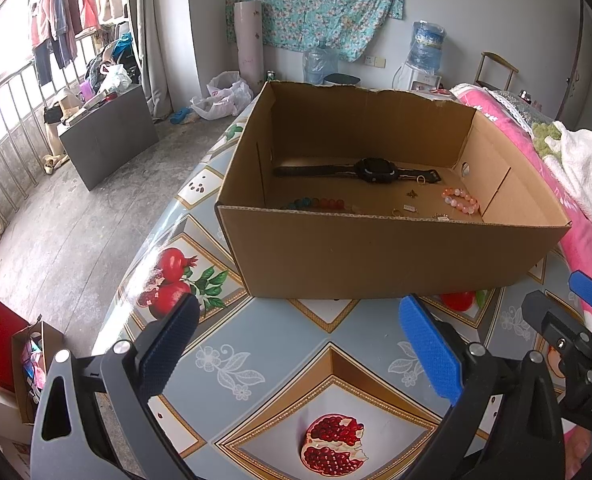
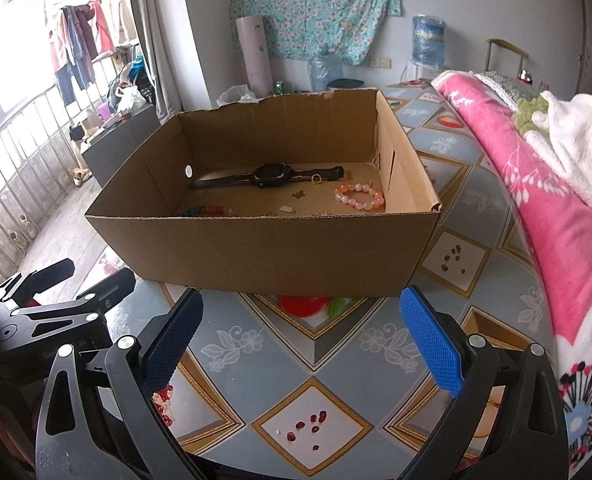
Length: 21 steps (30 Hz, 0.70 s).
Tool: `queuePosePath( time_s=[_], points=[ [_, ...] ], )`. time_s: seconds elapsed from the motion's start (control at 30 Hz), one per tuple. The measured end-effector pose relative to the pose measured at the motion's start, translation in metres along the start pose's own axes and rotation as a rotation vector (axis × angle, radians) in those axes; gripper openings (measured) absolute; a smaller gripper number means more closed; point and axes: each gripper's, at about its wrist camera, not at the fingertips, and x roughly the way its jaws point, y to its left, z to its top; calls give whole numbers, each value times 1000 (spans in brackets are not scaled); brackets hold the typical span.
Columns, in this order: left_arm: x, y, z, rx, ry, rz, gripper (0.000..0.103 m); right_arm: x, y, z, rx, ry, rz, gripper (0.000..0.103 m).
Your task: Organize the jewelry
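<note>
An open cardboard box [image 1: 376, 256] [image 2: 264, 244] stands on the patterned table. Inside lie a black watch [image 1: 370, 170] [image 2: 270, 176], a pink bead bracelet [image 1: 460, 199] [image 2: 359, 196], a multicoloured bead bracelet [image 1: 322, 203] [image 2: 206, 210], a gold ring [image 1: 421, 179] [image 2: 316, 179] and several small gold pieces [image 1: 410, 209] [image 2: 287, 209]. My left gripper [image 1: 296, 344] is open and empty, in front of the box. My right gripper [image 2: 300, 340] is open and empty, also in front of the box. Each gripper shows at the edge of the other's view.
A pink blanket [image 2: 536, 184] [image 1: 576, 208] and a white towel [image 2: 576, 140] lie along the table's right side. The table's left edge [image 1: 144, 248] drops to the floor, where paper bags [image 1: 12, 356] stand. Water bottles [image 2: 428, 40] stand at the far wall.
</note>
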Motion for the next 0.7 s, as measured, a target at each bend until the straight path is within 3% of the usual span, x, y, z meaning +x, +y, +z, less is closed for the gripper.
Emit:
queuePosePath(
  time_s=[0.7],
  points=[
    [3,0,-4,6,14,0,98,2,6,-3,-1,12,8,95]
  ],
)
